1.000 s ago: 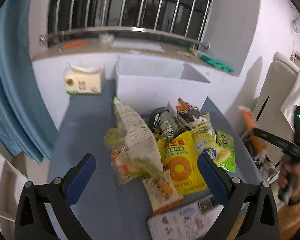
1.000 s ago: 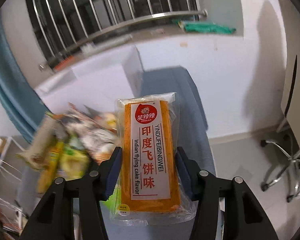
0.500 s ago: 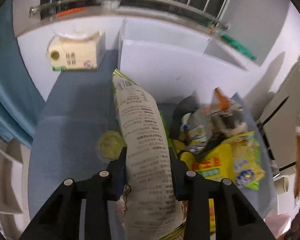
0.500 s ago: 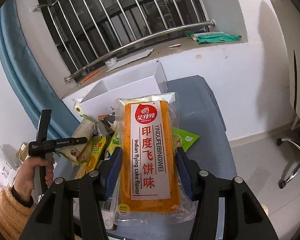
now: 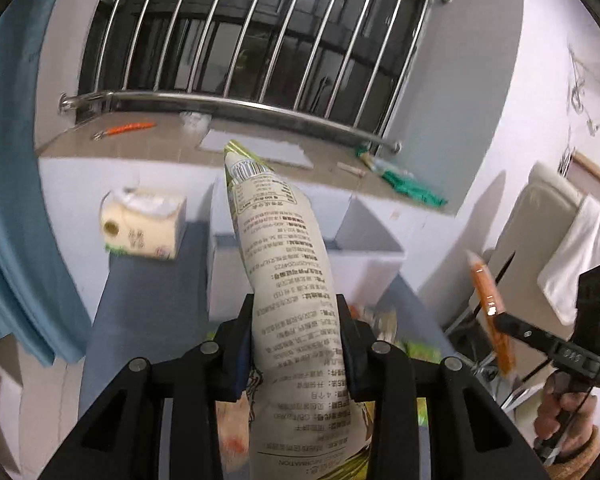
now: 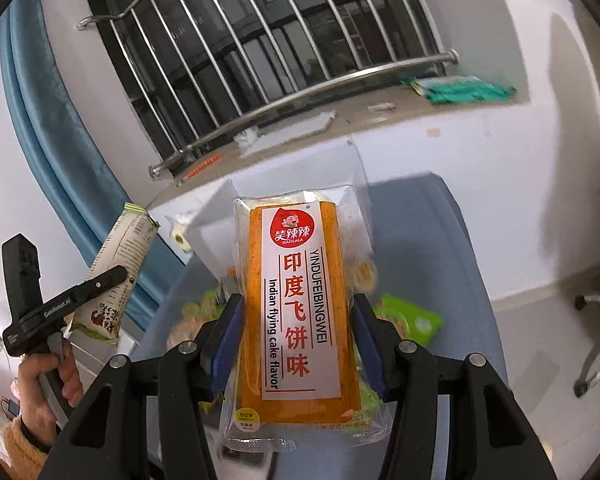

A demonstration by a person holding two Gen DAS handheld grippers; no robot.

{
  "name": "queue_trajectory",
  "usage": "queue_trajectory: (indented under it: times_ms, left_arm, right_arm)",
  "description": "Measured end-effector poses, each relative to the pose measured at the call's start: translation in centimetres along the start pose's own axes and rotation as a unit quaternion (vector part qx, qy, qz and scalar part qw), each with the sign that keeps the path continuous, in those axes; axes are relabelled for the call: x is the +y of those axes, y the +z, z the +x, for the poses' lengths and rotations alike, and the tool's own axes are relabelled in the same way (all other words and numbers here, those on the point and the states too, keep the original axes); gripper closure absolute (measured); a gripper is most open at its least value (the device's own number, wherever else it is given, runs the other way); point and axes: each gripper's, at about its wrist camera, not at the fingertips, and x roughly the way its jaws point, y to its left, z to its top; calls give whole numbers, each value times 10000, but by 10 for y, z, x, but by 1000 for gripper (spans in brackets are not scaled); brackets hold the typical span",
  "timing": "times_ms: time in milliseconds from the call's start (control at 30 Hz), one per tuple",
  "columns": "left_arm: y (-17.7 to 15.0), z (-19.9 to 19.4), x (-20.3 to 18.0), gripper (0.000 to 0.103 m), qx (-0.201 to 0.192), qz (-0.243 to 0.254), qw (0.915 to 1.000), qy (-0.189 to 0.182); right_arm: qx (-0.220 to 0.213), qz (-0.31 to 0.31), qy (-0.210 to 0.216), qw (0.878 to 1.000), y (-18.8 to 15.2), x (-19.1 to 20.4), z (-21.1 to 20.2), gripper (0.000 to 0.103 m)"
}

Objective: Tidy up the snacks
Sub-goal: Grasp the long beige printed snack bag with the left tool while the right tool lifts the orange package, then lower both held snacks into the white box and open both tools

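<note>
Nearest, our left gripper [image 5: 296, 344] is clamped on a long cream snack bag [image 5: 284, 272], held up above the blue tabletop [image 5: 148, 304]. Our right gripper [image 6: 298, 344] is clamped on an orange Indian flying cake packet [image 6: 296, 300], also aloft. Below we see loose snack packets [image 6: 414, 320] mid-table. Farther, a white box [image 5: 372, 264]; at the far left corner, a tissue pack [image 5: 144, 224].

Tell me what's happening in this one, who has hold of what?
A person is sorting snacks with a handheld gripper in each hand. The left gripper is shut on a tall pale snack bag, held above the blue table. The right gripper is shut on an orange flying-cake packet. More snacks lie on the table before a white box.
</note>
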Motion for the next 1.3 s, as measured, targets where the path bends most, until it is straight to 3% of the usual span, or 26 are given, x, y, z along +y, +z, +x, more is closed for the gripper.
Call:
queue_trajectory:
  times_ms: [100,300,567,633,667,700,733,933,1167,1300]
  left_arm:
    - [33,25,0,64,-13,-27,10000,-20]
    - [87,104,4,64,369,-10,9990,254]
    - [116,179,8,61,729,366,9941,711]
    - [115,187,8,50,893,494,9921,734]
    - [113,193,7,27,1044,598,9893,824]
    - [111,194,6,1,1063,666,9876,947]
    - [110,193,6,0,1052,698,9866,1031]
    - [102,163,3,0,701,814,9883,1087]
    - [95,96,-11,0,81,915,9935,678]
    - [82,59,-24,0,-78,968,9940,508]
  right_arm:
    - [32,-74,-16,10000,32,7,24,45]
    - [190,-211,-335,9990,107,14,97,45]
    - [499,-281,-914,9942,175,7,188,45]
    - [553,-236,-868,9944,182,3,200,40]
    - [603,-224,-865,9942,186,1,207,27]
    - [638,-193,-867,9940,188,0,210,19]
    - [709,-139,-795,9942,188,-3,213,1]
    - [197,-167,-885,9957,184,0,190,0]
    - [-100,-604,-578,9964,168,22,139,0]
    - [-312,-844,-388,9952,151,37,102,0]
